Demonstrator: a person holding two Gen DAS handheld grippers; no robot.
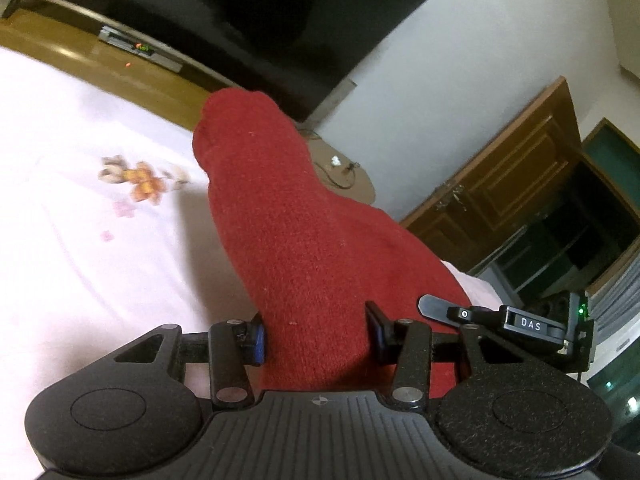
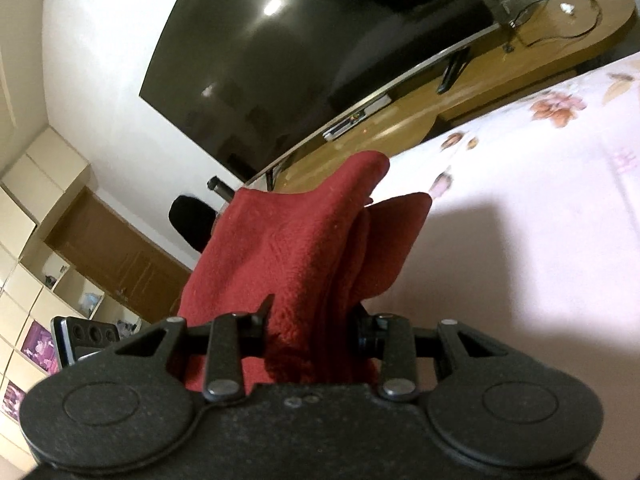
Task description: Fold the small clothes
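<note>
A red knitted garment (image 1: pixel 296 232) fills the middle of the left wrist view, bunched thick between the jaws of my left gripper (image 1: pixel 316 332), which is shut on it. The cloth stretches away from the blue pads (image 1: pixel 259 340) and hangs above the white sheet. In the right wrist view the same red garment (image 2: pixel 288 256) is pinched in folds by my right gripper (image 2: pixel 316 332), also shut on it, with a loose flap drooping to the right. The other gripper's black body (image 1: pixel 520 322) shows at the right of the left wrist view. The fingertips are hidden by the fabric.
A bed with a white flower-printed sheet (image 1: pixel 80 208) lies below the garment (image 2: pixel 540 240). Beyond it stand a wooden TV bench (image 2: pixel 460 92) and a big dark television (image 2: pixel 320 52). Brown wooden cabinets (image 1: pixel 500 200) and cream shelving (image 2: pixel 32 240) line the walls.
</note>
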